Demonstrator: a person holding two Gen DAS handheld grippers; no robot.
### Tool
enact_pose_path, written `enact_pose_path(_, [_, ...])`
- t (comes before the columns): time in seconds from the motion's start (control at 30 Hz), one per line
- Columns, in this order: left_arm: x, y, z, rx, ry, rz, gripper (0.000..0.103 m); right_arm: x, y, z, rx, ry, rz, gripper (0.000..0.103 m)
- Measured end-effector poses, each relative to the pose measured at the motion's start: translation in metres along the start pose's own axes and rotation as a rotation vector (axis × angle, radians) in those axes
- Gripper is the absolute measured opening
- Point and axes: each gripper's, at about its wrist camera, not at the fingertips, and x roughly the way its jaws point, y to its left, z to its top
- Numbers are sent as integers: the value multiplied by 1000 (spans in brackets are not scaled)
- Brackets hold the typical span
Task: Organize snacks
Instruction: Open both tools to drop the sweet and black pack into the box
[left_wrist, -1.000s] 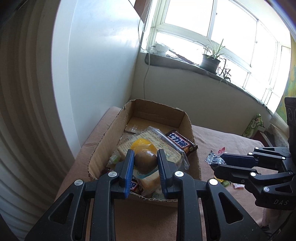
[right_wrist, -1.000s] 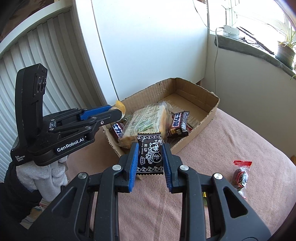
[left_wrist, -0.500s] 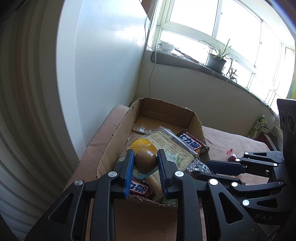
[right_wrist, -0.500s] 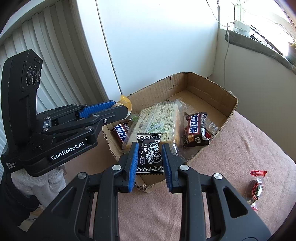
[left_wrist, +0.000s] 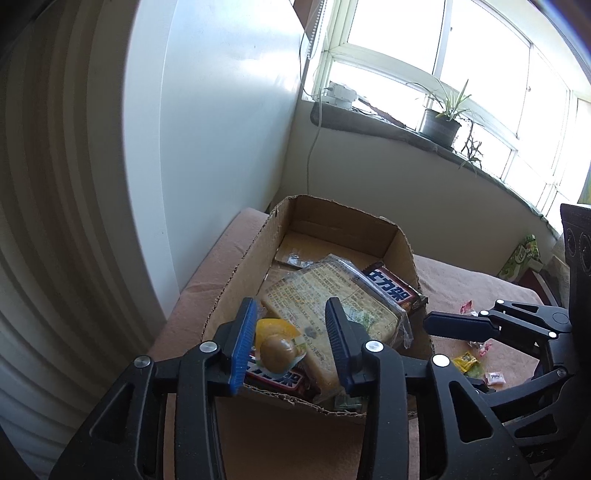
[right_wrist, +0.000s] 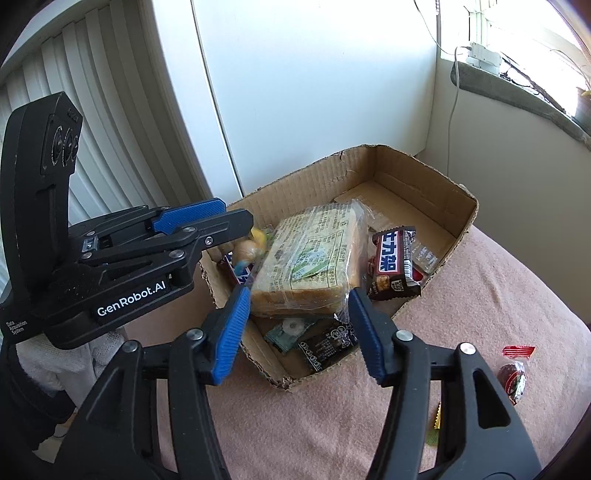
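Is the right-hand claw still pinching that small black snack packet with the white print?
Apart. The right wrist view shows the right gripper jaws opening, with the black packet lying in the cardboard box below, clear of both pads.

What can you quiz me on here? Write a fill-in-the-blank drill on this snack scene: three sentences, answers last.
1. The cardboard box stands on a ____ cloth.
2. The black sachet lies ____ the box, at its near corner.
3. The red-wrapped candy lies ____ the box, on the cloth.
Missing words: pink; inside; outside.
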Motion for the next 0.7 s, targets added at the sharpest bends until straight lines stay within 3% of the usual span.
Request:
enact_pose_path(0.1, [-1, 0, 1, 1, -4, 6, 51, -3, 0, -2, -8, -1, -4, 65])
enact_pose_path(0.2, [-3, -1, 2, 0, -13, 21, 67, -6, -1, -5, -15, -4, -14, 75])
enact_pose_path(0.53, [-3, -10, 3, 17, -1, 46, 77, -24, -18, -20, 16, -9, -50, 77])
enact_pose_path(0.7, [-3, -20, 2, 32, 5, 56, 81, -40, -30, -28, 37, -36, -66, 86])
